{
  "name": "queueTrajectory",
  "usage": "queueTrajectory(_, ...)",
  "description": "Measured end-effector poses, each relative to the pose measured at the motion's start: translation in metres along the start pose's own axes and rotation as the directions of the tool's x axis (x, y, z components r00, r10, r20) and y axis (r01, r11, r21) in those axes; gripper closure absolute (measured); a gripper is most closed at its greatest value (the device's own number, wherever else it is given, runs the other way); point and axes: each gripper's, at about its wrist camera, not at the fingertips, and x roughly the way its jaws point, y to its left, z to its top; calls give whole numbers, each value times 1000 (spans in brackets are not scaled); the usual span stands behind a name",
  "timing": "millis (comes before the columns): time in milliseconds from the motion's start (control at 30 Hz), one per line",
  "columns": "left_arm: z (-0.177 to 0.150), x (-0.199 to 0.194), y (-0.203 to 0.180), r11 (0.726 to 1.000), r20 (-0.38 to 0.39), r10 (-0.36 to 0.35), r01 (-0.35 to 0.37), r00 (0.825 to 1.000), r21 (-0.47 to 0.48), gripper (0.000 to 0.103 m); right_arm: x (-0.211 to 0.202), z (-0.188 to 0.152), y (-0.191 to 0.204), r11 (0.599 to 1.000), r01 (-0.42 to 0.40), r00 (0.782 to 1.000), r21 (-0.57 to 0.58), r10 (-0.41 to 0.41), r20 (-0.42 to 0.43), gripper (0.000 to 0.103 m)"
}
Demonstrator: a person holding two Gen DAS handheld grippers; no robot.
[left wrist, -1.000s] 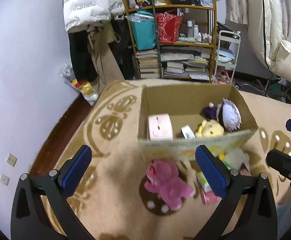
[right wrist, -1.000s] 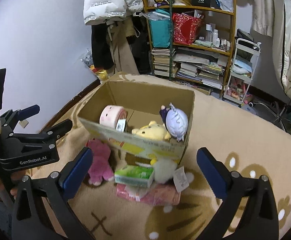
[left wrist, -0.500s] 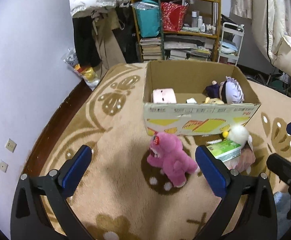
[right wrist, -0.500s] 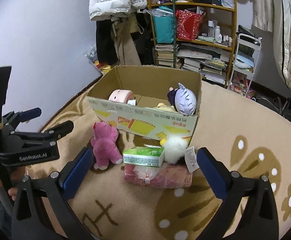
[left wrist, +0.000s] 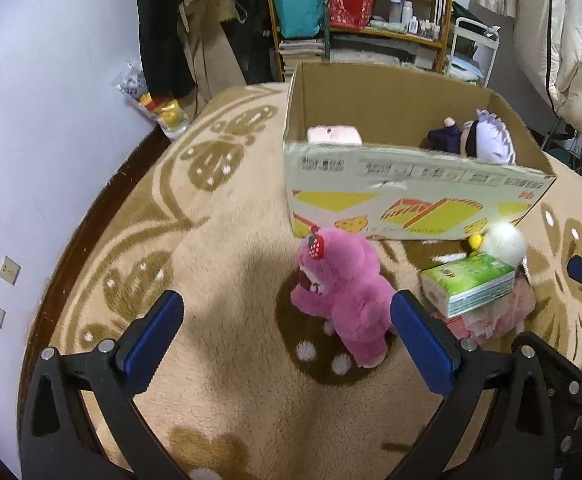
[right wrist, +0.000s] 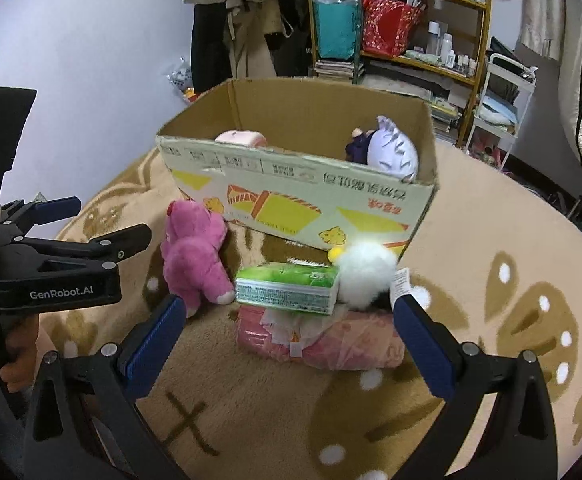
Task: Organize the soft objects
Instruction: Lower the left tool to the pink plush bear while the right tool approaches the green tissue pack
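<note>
Left gripper (left wrist: 287, 330) and right gripper (right wrist: 287, 330) both hung spread and empty near the pink bear (left wrist: 345, 292) beside the box (left wrist: 411, 196).

Black claw (left wrist: 287, 340) frames, blue ribbed pads (right wrist: 153, 338), silver screws, "GenRobot.AI" lettering.

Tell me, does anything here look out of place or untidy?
Yes. Four soft items lie outside the cardboard box: a pink plush bear, a green tissue pack stacked on a pink package, and a white fluffy toy leaning against the box front.
</note>
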Motion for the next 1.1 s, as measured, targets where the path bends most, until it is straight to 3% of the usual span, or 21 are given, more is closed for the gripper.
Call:
queueTrajectory(100, 0, 11, 2, 1000, -24, -12, 12, 1000, -11, 1, 13, -1, 0, 999, -34, 999, 13, 35, -25, 0)
queueTrajectory(633, 9, 52, 1, 998, -110, -29, 22, 993, -61, 1, 62, -5, -1, 999, -24, 996, 21, 26, -87, 1)
queueTrajectory(967, 8, 65, -4, 997, -133, -49, 40, 990, -64, 1, 74, -4, -1, 999, -47, 996, 22, 48, -76, 1)
queueTrajectory(1100, 8, 70, -2, 995, -140, -68, 57, 988, -80, 1, 78, -6, -1, 999, -37, 995, 28, 39, -89, 11)
